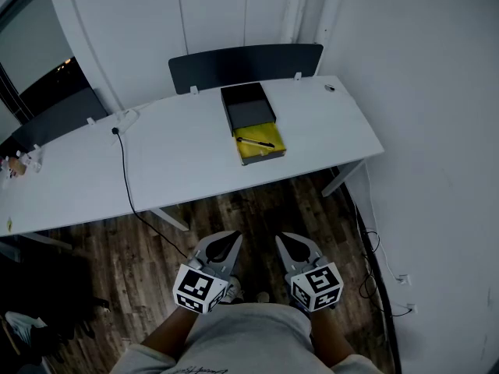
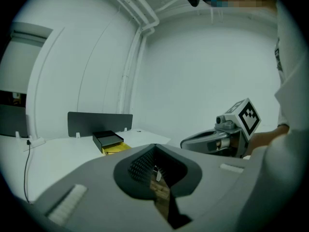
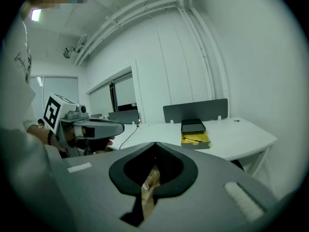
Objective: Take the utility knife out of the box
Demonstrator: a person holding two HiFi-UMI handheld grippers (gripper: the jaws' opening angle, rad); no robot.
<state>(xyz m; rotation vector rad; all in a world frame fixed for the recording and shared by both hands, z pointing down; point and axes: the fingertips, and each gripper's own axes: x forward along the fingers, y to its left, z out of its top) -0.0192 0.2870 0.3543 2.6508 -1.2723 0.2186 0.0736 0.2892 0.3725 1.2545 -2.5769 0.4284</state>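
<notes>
- Head view: a white table (image 1: 179, 166) stands along the wall with a dark divider panel (image 1: 245, 65) at its far edge.
- Head view: the box (image 1: 247, 107) lies on the table near the panel. It is a black sleeve with a yellow tray (image 1: 265, 151) drawn out towards the viewer.
- Head view: the utility knife (image 1: 256, 142), slim and dark, lies slantwise in the yellow tray, inside the box.
- Head view: a black cable (image 1: 125, 179) runs across the table and down to the wooden floor (image 1: 257, 205).
- Head view: the left gripper (image 1: 226, 238) and the right gripper (image 1: 288, 241) are held side by side over the floor. Both are well apart from the table and point towards it.
- Left gripper view: the jaws are brought together with nothing gripped, and only floor shows through the narrow slit between them.
- Left gripper view: the right gripper appears at the right. The box sits far off on the table, and the knife is probably too small to make out here.
- Right gripper view: the jaws are fully closed and empty, with floor visible behind the slit.
- Right gripper view: the left gripper appears at the left. The box lies ahead on the table, and the knife is a thin dark line across the yellow tray.
</notes>
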